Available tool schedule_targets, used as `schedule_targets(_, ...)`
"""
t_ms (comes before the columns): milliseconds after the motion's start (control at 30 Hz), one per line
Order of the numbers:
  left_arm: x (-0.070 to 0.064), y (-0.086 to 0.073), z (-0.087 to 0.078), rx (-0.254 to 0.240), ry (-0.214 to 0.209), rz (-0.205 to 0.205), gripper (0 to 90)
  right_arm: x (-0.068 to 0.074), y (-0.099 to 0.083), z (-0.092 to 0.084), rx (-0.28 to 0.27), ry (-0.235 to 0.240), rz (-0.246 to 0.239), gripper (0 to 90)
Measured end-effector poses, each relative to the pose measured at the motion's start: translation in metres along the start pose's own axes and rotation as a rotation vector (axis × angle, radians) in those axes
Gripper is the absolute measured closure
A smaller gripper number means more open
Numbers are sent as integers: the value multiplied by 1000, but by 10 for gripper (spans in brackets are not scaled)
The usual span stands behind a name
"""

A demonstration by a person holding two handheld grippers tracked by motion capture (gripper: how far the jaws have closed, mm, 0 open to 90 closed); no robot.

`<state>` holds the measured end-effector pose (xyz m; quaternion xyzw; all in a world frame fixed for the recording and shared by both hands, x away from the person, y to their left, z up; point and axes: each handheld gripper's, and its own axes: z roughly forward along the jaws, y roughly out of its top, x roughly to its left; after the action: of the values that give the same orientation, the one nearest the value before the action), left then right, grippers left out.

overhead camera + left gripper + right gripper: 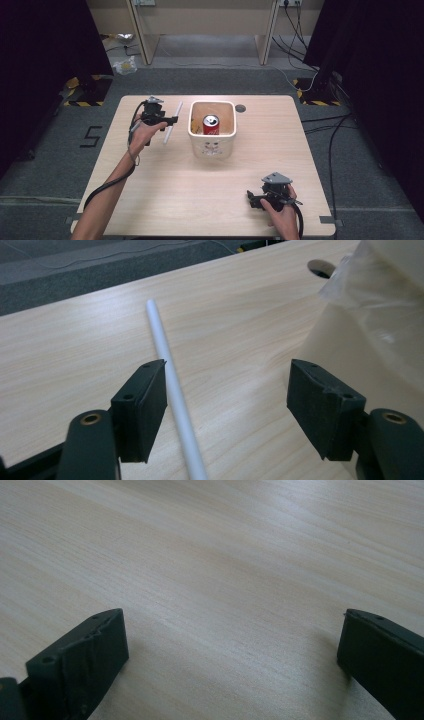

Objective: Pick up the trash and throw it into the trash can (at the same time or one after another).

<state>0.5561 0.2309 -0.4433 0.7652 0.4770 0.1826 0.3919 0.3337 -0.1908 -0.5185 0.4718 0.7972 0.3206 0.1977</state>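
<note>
**Two hand-held grippers, white tube and lined bin on wood table**

Nearest the high camera, bottom right: right gripper (256,199), black, two-jaw, w/ grey three-cornered plate on top, held low over bare table near the front edge. Jaws wide apart, nothing btwn them; it looks parked.

Left gripper (170,120), far left of the pale wood-grain laminate table (165,185), sits at a thin, smooth, matte white plastic tube (172,390) lying flat on the wood. Jaws spread, tube just beside the left-hand jaw in the left gripper view, not pinched. Prob. lining up for a grab.

Just right of tube: cream square plastic bin (212,146), clear crinkly liner, upright red drink can (210,124) inside. Round cable hole (240,108) in table beyond the bin.
</note>
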Motion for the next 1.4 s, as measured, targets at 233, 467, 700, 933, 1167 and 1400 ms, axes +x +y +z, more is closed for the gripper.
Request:
schedule_targets(233,2,-8,17,35,21,-11,378,0,0,0,0,0,0,2)
schedule_targets(467,5,-15,32,70,59,-19,408,0,0,0,-1,-1,0,4)
schedule_targets(700,8,-23,40,95,75,-24,452,0,0,0,-2,0,-2,5)
schedule_targets(933,14,-32,46,122,84,-40,511,0,0,0,-2,0,-2,4)
schedule_targets(1167,16,-37,49,139,78,-39,594,0,0,0,-2,1,0,4)
schedule_targets(1400,16,-39,50,136,89,-17,712,0,0,0,-1,0,0,4)
